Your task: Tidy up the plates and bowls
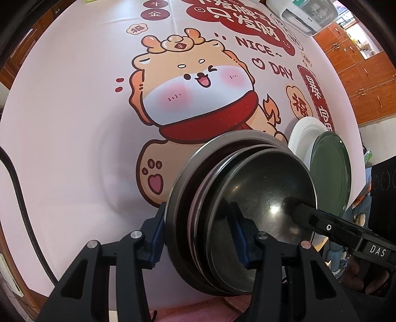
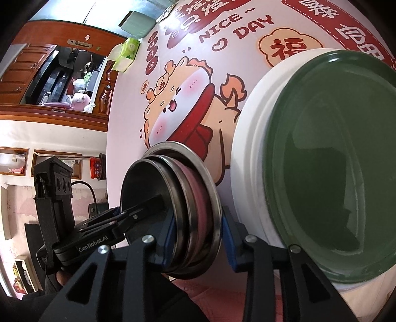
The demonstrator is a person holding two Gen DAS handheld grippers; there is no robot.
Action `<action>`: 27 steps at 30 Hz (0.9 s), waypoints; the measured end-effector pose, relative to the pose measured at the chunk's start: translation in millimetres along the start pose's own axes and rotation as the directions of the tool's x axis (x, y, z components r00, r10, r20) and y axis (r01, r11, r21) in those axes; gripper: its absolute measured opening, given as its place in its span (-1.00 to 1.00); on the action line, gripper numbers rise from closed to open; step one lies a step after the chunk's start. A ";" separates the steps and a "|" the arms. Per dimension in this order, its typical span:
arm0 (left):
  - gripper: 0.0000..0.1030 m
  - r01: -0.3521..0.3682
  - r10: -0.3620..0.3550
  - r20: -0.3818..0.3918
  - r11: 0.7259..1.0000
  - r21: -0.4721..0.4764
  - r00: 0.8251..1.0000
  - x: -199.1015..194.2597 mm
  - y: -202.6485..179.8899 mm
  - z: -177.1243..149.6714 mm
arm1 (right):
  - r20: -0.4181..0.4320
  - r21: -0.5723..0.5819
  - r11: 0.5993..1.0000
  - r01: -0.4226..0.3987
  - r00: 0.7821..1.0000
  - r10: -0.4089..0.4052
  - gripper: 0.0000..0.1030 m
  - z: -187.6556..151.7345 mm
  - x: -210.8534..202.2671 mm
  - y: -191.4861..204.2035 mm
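Observation:
A nested stack of steel bowls [image 1: 247, 188], with a pink bowl [image 2: 198, 198] among them, is tilted above the printed tablecloth. My left gripper [image 1: 198, 237] straddles the stack's near rim, its blue pads pressing on the outer wall and on the inside of the top bowl. My right gripper [image 2: 200, 235] clamps the same stack from the other side. One right finger [image 1: 307, 215] reaches into the top bowl, and so does a left finger [image 2: 146, 205]. To the right a green plate [image 2: 334, 173] lies on a white plate [image 2: 250, 153].
The cartoon tablecloth [image 1: 99, 99] covers the table. A white appliance [image 1: 302, 14] stands at the far edge, and a green tissue pack [image 2: 126, 52] sits at another edge. A black cable [image 1: 19, 193] runs along the left side. Wooden cabinets [image 1: 358, 81] stand beyond.

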State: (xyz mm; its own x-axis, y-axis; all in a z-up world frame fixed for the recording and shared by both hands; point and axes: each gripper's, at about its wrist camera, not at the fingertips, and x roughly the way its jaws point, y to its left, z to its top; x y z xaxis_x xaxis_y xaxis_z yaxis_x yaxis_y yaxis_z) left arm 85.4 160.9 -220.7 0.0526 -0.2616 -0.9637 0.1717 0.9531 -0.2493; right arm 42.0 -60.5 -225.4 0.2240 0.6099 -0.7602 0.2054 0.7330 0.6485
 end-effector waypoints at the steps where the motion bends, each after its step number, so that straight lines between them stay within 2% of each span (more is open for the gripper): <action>1: -0.12 -0.001 0.001 0.001 1.000 0.000 1.000 0.0 -0.3 0.3 | 0.000 -0.002 1.000 -0.001 1.000 0.001 -0.35 -0.7 -0.7 0.6; 13: -0.12 -0.011 0.012 0.030 1.000 -0.009 0.999 -7.4 1.5 -1.7 | 0.016 -0.040 0.999 -0.015 1.000 0.016 -0.36 -3.1 -5.5 7.0; 27: -0.12 0.000 0.001 0.106 1.000 -0.008 0.994 -30.5 -3.3 -7.6 | 0.073 -0.088 0.995 -0.042 0.996 0.048 -0.37 -8.7 -25.0 10.0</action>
State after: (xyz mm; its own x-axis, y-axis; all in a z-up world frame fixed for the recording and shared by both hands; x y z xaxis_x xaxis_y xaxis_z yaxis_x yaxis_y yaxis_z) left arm 75.7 166.9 -191.1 0.1564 -0.2753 -0.9485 0.1636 0.9543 -0.2500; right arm 30.2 -65.8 -200.2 0.3030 0.6207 -0.7231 0.1114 0.7305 0.6737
